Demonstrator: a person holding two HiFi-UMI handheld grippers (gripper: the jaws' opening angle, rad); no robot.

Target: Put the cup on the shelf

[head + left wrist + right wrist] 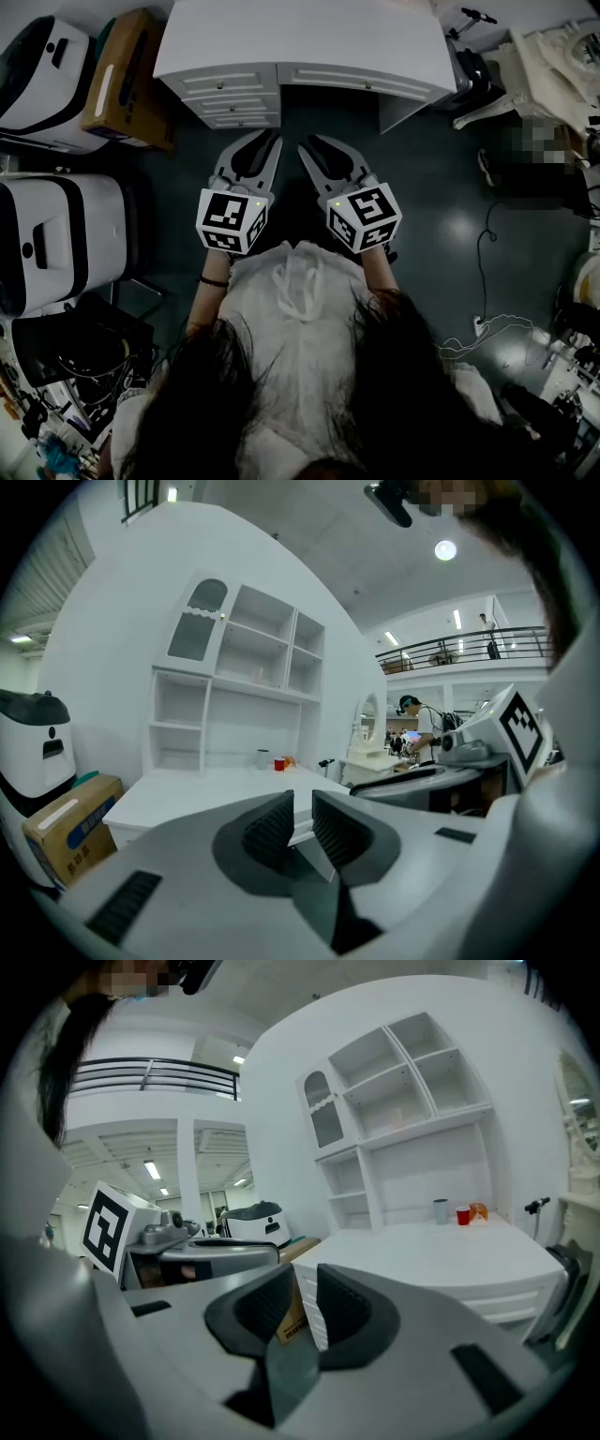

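Note:
A white desk (300,37) stands ahead of me, with a white shelf unit (253,696) (403,1110) of open compartments on it. Far back on the desktop, under the shelves, a grey cup (262,758) (441,1210) stands beside a small red cup (278,763) (462,1215) and an orange object (478,1211). Both grippers hang side by side over the dark floor, short of the desk's front drawers. My left gripper (267,145) (302,808) and right gripper (314,148) (306,1283) each have their jaws close together with nothing between them.
Two white machines (47,75) (56,234) and a cardboard box (127,80) (70,822) crowd the left side. A small table with a mirror (367,733) is right of the desk. Cables (487,234) and cloth bags (553,56) lie on the floor at right.

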